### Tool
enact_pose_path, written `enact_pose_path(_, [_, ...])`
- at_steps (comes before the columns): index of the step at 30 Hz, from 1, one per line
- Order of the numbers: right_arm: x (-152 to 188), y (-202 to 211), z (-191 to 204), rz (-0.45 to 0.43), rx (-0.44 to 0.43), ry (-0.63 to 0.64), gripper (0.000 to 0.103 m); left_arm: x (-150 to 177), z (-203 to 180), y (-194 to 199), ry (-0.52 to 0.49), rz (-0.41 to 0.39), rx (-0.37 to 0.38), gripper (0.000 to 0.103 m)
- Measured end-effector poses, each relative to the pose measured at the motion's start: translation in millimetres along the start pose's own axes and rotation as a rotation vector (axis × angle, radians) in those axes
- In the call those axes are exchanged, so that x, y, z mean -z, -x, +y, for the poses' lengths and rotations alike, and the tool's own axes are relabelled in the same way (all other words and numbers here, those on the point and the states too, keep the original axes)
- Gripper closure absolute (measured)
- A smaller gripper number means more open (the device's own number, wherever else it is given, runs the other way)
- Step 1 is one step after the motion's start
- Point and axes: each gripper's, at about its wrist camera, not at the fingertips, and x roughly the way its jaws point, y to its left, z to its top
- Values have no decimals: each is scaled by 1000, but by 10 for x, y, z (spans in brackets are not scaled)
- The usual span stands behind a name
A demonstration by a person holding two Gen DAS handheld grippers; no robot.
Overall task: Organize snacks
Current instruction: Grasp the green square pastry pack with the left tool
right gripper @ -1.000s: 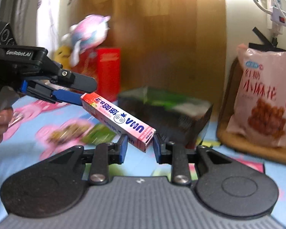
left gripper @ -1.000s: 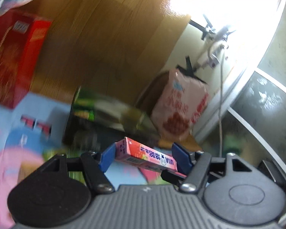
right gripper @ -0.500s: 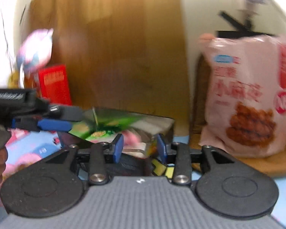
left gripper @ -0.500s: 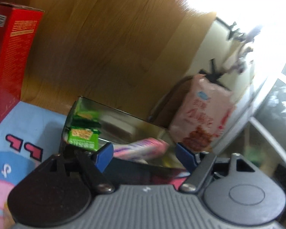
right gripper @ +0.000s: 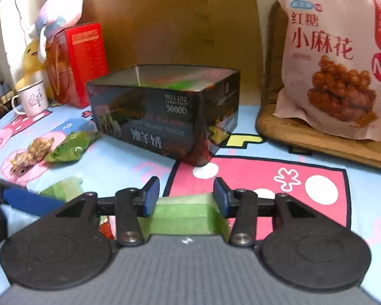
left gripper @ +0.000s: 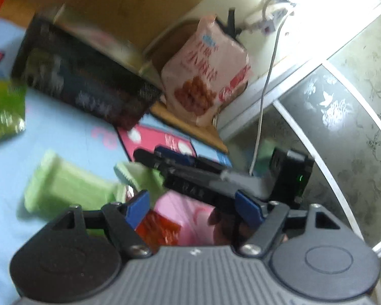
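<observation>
A dark open box (right gripper: 170, 117) stands on the cartoon-print cloth; it also shows blurred in the left wrist view (left gripper: 83, 84). My right gripper (right gripper: 186, 197) is open, low over a pale green snack packet (right gripper: 183, 217) lying between its fingers. My left gripper (left gripper: 194, 209) is open and empty above a pink and red packet (left gripper: 180, 221). Another pale green packet (left gripper: 68, 190) lies to its left. The right gripper crosses the left wrist view (left gripper: 190, 170).
A green bag (right gripper: 68, 147) and a brown wrapped snack (right gripper: 30, 157) lie left of the box. A red carton (right gripper: 81, 63), plush toys and a white mug (right gripper: 33, 100) stand at the back left. A big pink snack bag (right gripper: 335, 61) leans at the right.
Both grippers held the pink candy box over the dark box; it has dropped from their fingers. Both have opened and come back down low over the packets on the cloth.
</observation>
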Motion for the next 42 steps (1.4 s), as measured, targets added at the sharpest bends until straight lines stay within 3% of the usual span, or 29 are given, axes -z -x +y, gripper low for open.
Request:
enact_pose_path(6, [210, 365, -47, 22, 9, 29, 54, 70, 57, 163, 34, -15, -15, 30])
enact_pose_path(14, [945, 1117, -29, -100, -4, -136, 53, 325, -191, 51, -11, 81, 64, 30])
enact_pose_path(16, [1060, 1292, -16, -157, -24, -166, 43, 411, -248, -3, -21, 119, 91, 30])
enact_pose_path(17, [1100, 1378, -45, -190, -24, -199, 31, 454, -279, -32, -25, 140, 106, 30])
enact_pose_path(19, [1156, 1494, -145, -219, -7, -257, 28, 540, -325, -79, -23, 176, 136, 30])
enact_pose_path(22, [1172, 1473, -336, -196, 37, -355, 36, 658, -372, -162, -24, 216, 162, 30])
enact_pose_path(26, [1170, 1282, -416, -153, -37, -441, 70, 746, -245, -252, 40, 227, 118, 30])
enact_pose_path(27, [1187, 1263, -381, -148, -65, -444, 72, 755, -194, -242, 57, 223, 118, 34])
enact_pose_path(35, [1133, 1161, 213, -43, -244, -285, 71, 803, 12, 259, 59, 162, 98, 35])
enact_pose_path(39, [1015, 976, 515, 0, -329, -238, 69, 836, 216, 737, 88, 75, 63, 35])
enact_pose_path(42, [893, 753, 794, 37, -405, -193, 68, 785, 406, 1073, 120, -13, -4, 34])
